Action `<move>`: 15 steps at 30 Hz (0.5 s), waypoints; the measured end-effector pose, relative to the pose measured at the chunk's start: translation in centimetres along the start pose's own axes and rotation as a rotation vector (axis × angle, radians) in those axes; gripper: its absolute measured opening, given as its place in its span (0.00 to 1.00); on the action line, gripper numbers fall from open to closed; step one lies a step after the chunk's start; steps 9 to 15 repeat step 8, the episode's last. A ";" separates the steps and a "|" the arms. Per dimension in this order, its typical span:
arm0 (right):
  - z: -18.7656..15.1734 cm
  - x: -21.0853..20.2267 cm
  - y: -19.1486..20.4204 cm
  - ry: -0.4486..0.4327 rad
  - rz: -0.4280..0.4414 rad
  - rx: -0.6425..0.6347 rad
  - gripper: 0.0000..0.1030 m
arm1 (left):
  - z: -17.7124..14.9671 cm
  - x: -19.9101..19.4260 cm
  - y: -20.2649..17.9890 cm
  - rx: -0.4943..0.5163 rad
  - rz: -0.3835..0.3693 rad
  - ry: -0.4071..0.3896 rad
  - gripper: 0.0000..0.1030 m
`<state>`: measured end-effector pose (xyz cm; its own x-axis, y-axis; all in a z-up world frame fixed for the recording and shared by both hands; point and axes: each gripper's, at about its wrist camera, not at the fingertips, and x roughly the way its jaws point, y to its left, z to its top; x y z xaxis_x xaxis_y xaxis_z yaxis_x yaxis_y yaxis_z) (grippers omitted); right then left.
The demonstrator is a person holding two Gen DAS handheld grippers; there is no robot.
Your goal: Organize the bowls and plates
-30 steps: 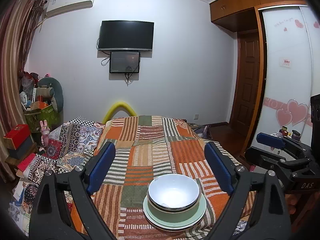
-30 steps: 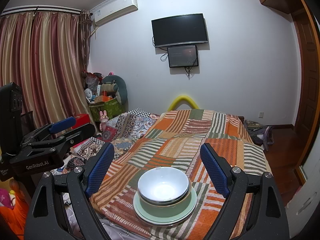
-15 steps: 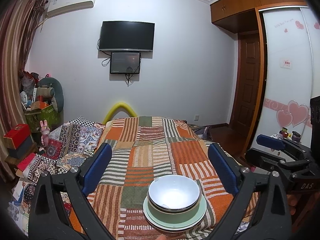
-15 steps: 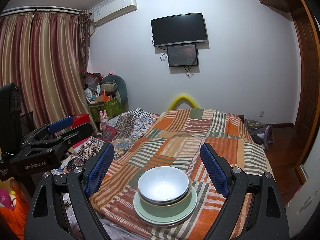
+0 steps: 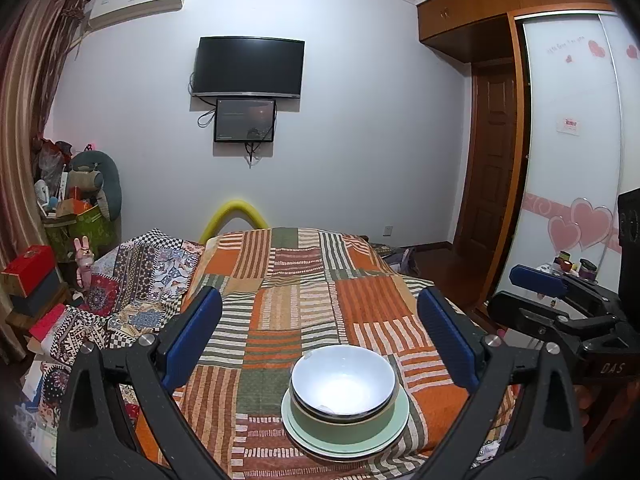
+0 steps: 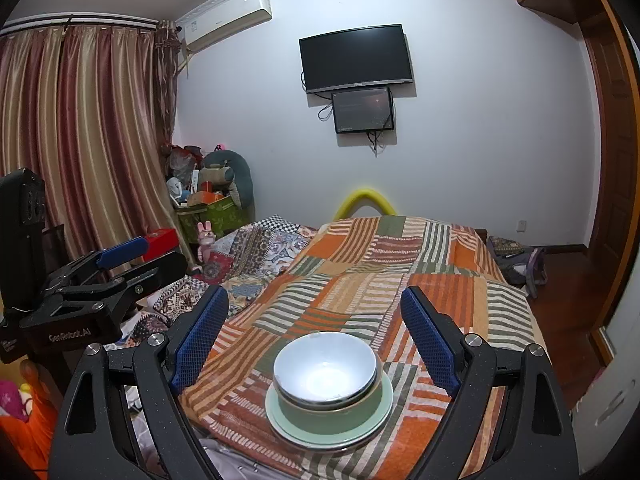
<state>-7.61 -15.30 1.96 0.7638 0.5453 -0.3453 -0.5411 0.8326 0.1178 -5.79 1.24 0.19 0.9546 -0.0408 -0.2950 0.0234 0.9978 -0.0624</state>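
I see my left gripper (image 5: 318,334) spread wide, gripping nothing; my right gripper (image 6: 316,330) likewise apart and empty; the white bowl (image 5: 343,376) sits nested in a green bowl (image 5: 340,422) on a plate (image 5: 394,426), near edge of the bed (image 5: 304,280).

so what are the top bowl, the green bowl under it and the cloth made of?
Top bowl: likely glazed ceramic or melamine; glossy white, bright glare inside.
Green bowl: probably the same, smooth with a softer sheen.
Cloth: woven fabric, matte striped patchwork, creased.
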 end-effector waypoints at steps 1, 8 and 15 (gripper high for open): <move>0.0 0.0 0.0 0.001 -0.001 0.000 0.84 | 0.0 0.0 0.0 0.000 -0.002 0.000 0.97; 0.2 0.2 0.1 0.006 -0.005 0.006 0.84 | -0.1 0.3 0.0 -0.005 -0.013 0.010 0.97; 0.2 0.2 0.1 0.006 -0.005 0.006 0.84 | -0.1 0.3 0.0 -0.005 -0.013 0.010 0.97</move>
